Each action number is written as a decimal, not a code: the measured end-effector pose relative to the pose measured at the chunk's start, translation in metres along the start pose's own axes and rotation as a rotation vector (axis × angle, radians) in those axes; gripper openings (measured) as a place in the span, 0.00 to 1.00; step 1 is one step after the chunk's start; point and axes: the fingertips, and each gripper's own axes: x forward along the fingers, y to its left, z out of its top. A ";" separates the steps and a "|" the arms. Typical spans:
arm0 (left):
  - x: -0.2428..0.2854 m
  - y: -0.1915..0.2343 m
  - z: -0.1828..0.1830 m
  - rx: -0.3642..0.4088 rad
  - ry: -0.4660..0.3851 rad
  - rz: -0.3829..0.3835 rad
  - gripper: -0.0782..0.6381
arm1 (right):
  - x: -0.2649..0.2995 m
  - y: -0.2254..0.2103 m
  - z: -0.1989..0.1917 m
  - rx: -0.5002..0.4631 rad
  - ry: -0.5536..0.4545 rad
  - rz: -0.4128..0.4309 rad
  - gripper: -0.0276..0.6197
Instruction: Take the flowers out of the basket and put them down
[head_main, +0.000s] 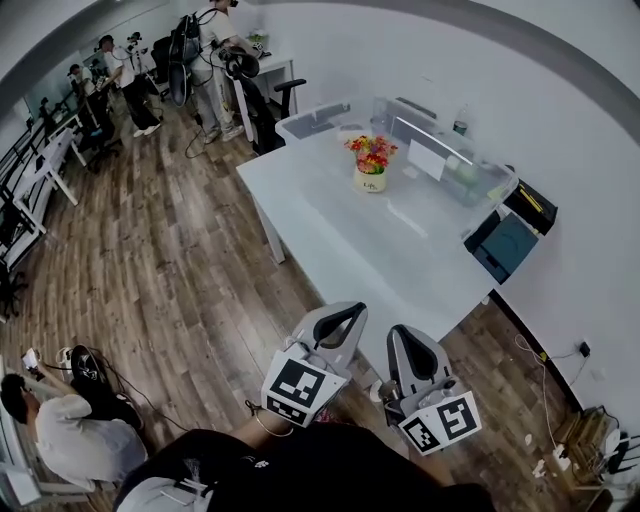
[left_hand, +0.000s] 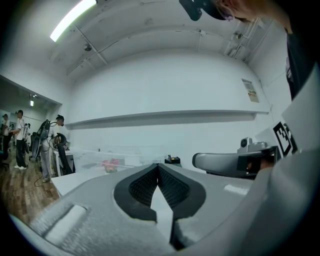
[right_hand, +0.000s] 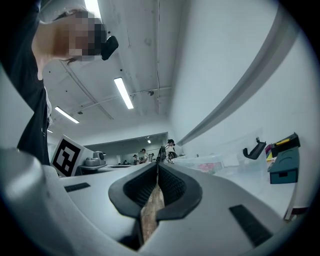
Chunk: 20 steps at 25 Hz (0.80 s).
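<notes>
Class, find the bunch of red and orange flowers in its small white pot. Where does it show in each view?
Head view: bunch of red and orange flowers, upper middle, on the white table.
Left gripper view: faint pink blur, left of centre.
Right gripper view: faint pink blur, right of centre.
Shared landmark: the clear plastic box behind it.

Head cam: high, steep down, table (head_main: 400, 250) well off. Cam on left gripper (left_hand: 158, 167): low, level, faces table + far wall (left_hand: 165, 90). Cam on right gripper (right_hand: 158, 167): low, tilted up, sees ceiling (right_hand: 145, 50). All 3 share table w/ flowers (head_main: 371, 153).
</notes>
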 end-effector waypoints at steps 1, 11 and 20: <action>0.002 0.004 0.002 0.004 -0.006 -0.008 0.12 | 0.004 -0.002 0.001 -0.002 -0.003 -0.003 0.06; 0.022 0.055 0.007 0.048 -0.023 -0.063 0.12 | 0.057 -0.008 0.003 -0.024 -0.028 -0.037 0.06; 0.045 0.095 0.011 0.012 -0.048 -0.118 0.12 | 0.104 -0.022 0.002 -0.062 -0.023 -0.080 0.06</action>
